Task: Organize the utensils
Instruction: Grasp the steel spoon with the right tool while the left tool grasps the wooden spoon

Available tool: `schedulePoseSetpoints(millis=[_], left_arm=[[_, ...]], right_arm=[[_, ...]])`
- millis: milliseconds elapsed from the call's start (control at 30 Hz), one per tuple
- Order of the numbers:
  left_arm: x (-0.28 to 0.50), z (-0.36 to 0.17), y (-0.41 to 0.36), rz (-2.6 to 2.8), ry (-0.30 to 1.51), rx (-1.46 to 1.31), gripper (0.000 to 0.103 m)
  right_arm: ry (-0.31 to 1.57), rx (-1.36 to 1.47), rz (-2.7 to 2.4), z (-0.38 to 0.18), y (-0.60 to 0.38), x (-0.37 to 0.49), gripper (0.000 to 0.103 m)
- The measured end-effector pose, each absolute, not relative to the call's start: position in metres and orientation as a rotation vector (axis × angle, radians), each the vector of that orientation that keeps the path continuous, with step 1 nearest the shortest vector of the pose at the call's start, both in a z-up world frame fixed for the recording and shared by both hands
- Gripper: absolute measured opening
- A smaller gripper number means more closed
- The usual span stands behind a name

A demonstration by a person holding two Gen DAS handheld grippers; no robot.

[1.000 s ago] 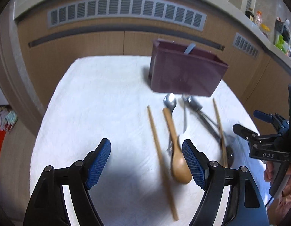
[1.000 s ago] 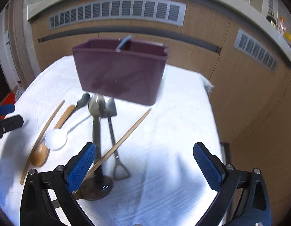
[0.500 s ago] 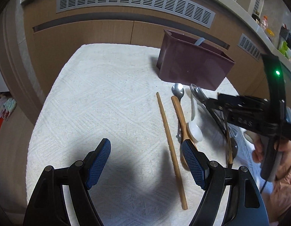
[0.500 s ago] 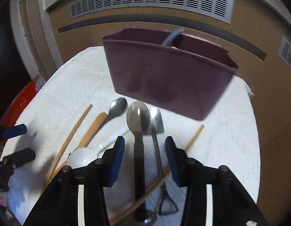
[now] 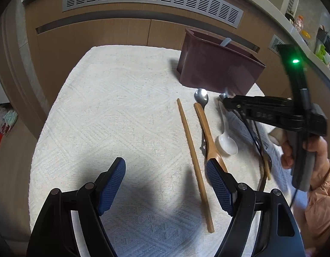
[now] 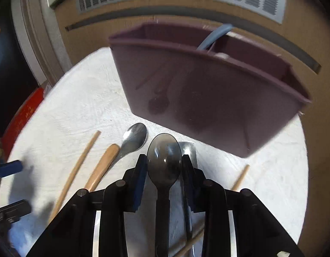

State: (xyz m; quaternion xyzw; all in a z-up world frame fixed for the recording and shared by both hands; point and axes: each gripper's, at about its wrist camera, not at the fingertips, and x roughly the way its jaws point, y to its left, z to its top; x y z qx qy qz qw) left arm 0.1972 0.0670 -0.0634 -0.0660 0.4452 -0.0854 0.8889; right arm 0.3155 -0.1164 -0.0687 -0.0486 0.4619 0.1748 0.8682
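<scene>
Fingers of the right gripper (image 6: pixel 164 167) stand close on either side of a dark spoon (image 6: pixel 164 157), their blue pads against the edges of its bowl; they look pinched on it, though whether the spoon is lifted clear of the cloth cannot be told from the blurred right wrist view. The spoon's handle runs back between the jaws toward the camera. Just beside it on the cloth lie a steel spoon (image 6: pixel 133 139), a flat metal utensil (image 6: pixel 189 147) partly hidden behind the right pad, a wooden spoon's handle (image 6: pixel 104 163) and two chopsticks (image 6: pixel 75 171), one on each side. Beyond them stands the maroon utensil holder (image 6: pixel 207 90), divided into compartments, with a grey-blue handle (image 6: pixel 216 35) already sticking out of it.

The left gripper (image 5: pixel 165 184) hovers with its fingers spread wide and nothing between them, over the white cloth (image 5: pixel 113 111), near the long chopstick and the wooden spoon. A white ceramic spoon (image 5: pixel 227 143) rests between the wooden spoon and the right-hand tool.

By judgement, the dark spoon is light, stiff and smooth. Gripped across the curved bowl it may swivel or slip, so the neck or handle would give a steadier hold. It should be carried with the handle kept low and dropped into a compartment without knocking the holder's rim.
</scene>
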Motion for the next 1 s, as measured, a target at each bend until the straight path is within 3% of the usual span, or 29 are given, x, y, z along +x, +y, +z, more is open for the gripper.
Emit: schedulePoseSetpoints(millis=[400,467,500,533,1000], left_arm=[[0.209,-0.062,0.017,-0.281,0.927,-0.042,0.077],[0.221,-0.061,0.013,-0.304,0.935,-0.059,0.063],[0.230,-0.060,0.011,-0.310,0.961,-0.064,0.044],[0.238,-0.060,0.010,-0.318,0.985,-0.070,0.034],[0.319,-0.082,-0.033,-0.263,1.185,0.082,0.033]], right_arm=[[0.932,0.014,0.308,-0.040,-0.177,0.253,0.029],[0.920,0.014,0.297,-0.040,-0.178,0.245,0.029],[0.919,0.022,0.296,-0.041,-0.180,0.242,0.029],[0.917,0.030,0.293,-0.042,-0.182,0.240,0.029],[0.881,0.080,0.307,-0.047,-0.191,0.233,0.029]])
